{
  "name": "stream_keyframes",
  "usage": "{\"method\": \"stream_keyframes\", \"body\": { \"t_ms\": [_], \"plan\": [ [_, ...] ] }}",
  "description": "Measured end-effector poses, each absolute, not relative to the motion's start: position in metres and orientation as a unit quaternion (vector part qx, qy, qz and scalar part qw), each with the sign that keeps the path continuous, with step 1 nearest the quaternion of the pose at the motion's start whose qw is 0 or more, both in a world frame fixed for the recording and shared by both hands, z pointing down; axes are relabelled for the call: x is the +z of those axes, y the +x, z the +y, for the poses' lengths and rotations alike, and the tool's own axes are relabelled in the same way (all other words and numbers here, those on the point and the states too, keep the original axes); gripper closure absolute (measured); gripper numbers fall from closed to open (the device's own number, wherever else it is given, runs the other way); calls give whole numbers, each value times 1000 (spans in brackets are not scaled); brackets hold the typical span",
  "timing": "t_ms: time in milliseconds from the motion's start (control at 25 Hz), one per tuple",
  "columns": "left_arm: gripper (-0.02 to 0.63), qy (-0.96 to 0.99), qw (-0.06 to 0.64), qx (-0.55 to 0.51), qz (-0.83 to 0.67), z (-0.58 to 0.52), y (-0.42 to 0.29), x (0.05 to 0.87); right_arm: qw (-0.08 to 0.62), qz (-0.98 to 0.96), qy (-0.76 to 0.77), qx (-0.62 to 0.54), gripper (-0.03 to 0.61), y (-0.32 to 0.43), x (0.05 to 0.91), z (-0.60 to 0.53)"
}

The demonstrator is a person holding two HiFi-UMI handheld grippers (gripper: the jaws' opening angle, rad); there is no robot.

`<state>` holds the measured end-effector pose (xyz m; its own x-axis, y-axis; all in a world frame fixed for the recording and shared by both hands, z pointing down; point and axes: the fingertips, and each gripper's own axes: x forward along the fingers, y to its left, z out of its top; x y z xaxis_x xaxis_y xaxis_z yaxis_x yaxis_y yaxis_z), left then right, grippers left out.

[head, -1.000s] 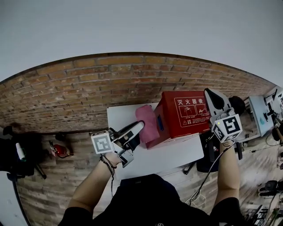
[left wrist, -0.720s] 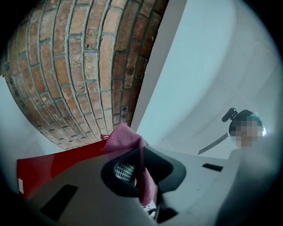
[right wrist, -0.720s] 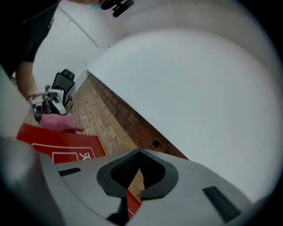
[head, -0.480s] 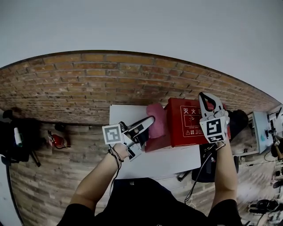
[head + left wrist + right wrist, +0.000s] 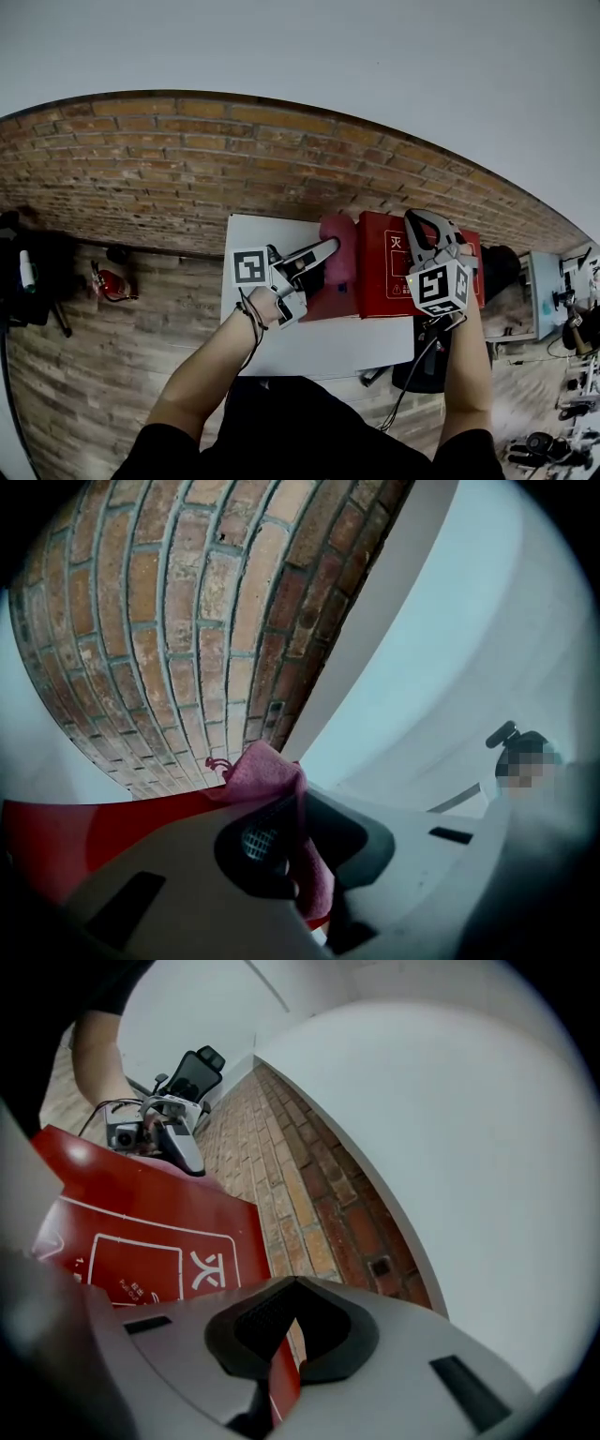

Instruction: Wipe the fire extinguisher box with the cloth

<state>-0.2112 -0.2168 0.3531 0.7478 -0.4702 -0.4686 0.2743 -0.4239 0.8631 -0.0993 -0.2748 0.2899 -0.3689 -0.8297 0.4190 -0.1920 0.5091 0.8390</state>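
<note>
Two grippers meet at the red fire extinguisher box (image 5: 389, 281), which sits by the tabletop's (image 5: 319, 342) far right corner. The left gripper (image 5: 323, 251) clamps the pink cloth (image 5: 339, 253) against the box's left end; the right gripper (image 5: 422, 225) pinches the box's upper edge.

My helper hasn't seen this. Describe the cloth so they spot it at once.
On the white table lies a red fire extinguisher box. At its left end, pinched in the left gripper, is the pink cloth: the only soft, pink thing there.
</note>
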Motion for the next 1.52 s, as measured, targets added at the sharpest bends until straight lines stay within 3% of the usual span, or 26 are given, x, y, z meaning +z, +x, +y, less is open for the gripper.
{"method": "stream_keyframes", "body": {
  "t_ms": [600, 1520],
  "plan": [
    [560, 765, 526, -372, -11, -229, -189, 339, 455, -752, 325, -349, 560, -104, 296, -271],
    [558, 793, 520, -305, -85, -238, -177, 414, 456, -753, 327, -344, 560, -103, 298, -272]
  ]
}}
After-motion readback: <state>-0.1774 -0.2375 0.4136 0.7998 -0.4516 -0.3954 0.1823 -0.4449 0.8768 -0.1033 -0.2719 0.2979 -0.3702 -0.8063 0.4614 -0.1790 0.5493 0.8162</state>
